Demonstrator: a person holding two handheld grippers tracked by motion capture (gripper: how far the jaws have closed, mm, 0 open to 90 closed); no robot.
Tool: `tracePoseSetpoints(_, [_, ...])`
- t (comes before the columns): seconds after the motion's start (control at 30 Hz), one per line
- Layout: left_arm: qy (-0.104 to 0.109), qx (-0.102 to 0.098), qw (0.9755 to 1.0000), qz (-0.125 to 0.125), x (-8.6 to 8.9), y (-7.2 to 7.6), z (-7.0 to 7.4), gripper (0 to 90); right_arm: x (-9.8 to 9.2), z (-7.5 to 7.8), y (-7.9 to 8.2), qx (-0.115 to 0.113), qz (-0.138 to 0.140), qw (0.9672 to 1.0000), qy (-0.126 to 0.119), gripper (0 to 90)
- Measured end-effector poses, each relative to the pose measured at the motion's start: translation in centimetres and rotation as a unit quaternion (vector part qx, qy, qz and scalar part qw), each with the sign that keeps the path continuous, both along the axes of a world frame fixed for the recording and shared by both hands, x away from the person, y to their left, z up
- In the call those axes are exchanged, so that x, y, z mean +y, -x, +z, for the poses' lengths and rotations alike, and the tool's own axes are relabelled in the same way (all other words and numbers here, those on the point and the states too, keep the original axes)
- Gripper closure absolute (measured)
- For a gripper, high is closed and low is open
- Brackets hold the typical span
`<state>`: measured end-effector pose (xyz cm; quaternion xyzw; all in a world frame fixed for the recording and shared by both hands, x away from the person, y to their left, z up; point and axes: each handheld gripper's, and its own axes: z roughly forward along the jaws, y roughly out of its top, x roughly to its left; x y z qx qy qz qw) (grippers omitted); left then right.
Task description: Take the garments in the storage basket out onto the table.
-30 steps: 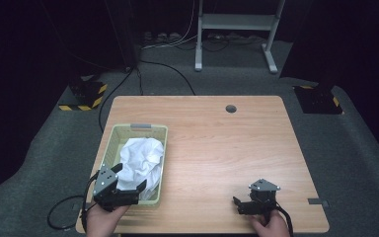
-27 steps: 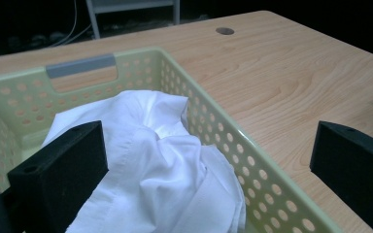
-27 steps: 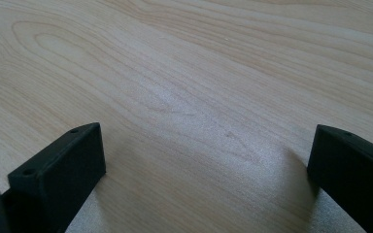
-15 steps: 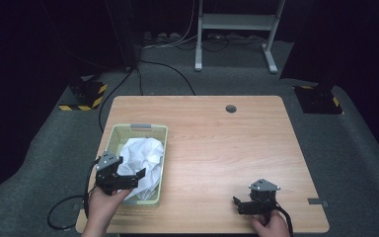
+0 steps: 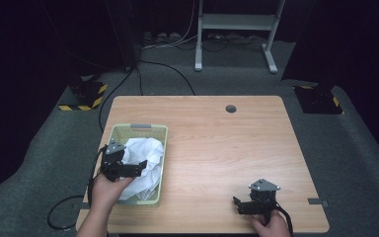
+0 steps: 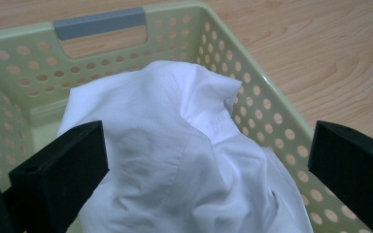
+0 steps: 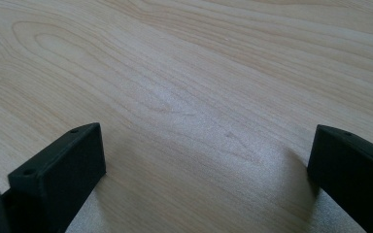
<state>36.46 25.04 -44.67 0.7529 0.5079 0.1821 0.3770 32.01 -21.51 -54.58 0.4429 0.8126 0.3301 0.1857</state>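
Observation:
A pale green perforated basket (image 5: 160, 132) stands at the table's front left, with a crumpled white cloth (image 5: 145, 154) piled inside it. My left gripper (image 5: 137, 167) hovers over the basket's near half, open, jaws wide on either side of the white cloth (image 6: 189, 160) and not closed on it. The basket's wall (image 6: 267, 121) and grey handle (image 6: 99, 23) rise behind the cloth. My right gripper (image 5: 238, 203) rests low over bare wood near the table's front right, open, with nothing between its jaws; bare tabletop (image 7: 184, 97) lies in front of it.
A wooden table (image 5: 237, 148) with a round cable hole (image 5: 231, 108) near its far edge. A white stand's legs (image 5: 234, 22), cables and yellow-black striped floor bases (image 5: 84, 96) lie on the dark carpet beyond.
My left gripper has moved forward from the basket's near corner to over the white cloth. The right gripper has stayed put.

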Motion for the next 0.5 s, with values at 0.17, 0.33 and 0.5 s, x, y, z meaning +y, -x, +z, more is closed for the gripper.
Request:
tracePoseSetpoints(0.17, [-0.009, 0.011, 0.9999, 0.007, 0.1, -0.9, -0.3, 1.1, 0.0, 0.0, 0.0, 0.0, 0.0, 1.0, 0.0, 0.1])
tracePoseSetpoints(0.33, [-0.022, 0.029, 0.9993, 0.01, 0.2, -1.9, -1.0, 0.7, 0.0, 0.0, 0.0, 0.0, 0.0, 1.0, 0.0, 0.0])
tracePoseSetpoints(0.5, [-0.018, 0.06, 0.998, 0.012, 0.3, -2.6, -1.6, 0.7, 0.0, 0.0, 0.0, 0.0, 0.0, 1.0, 0.0, 0.1])
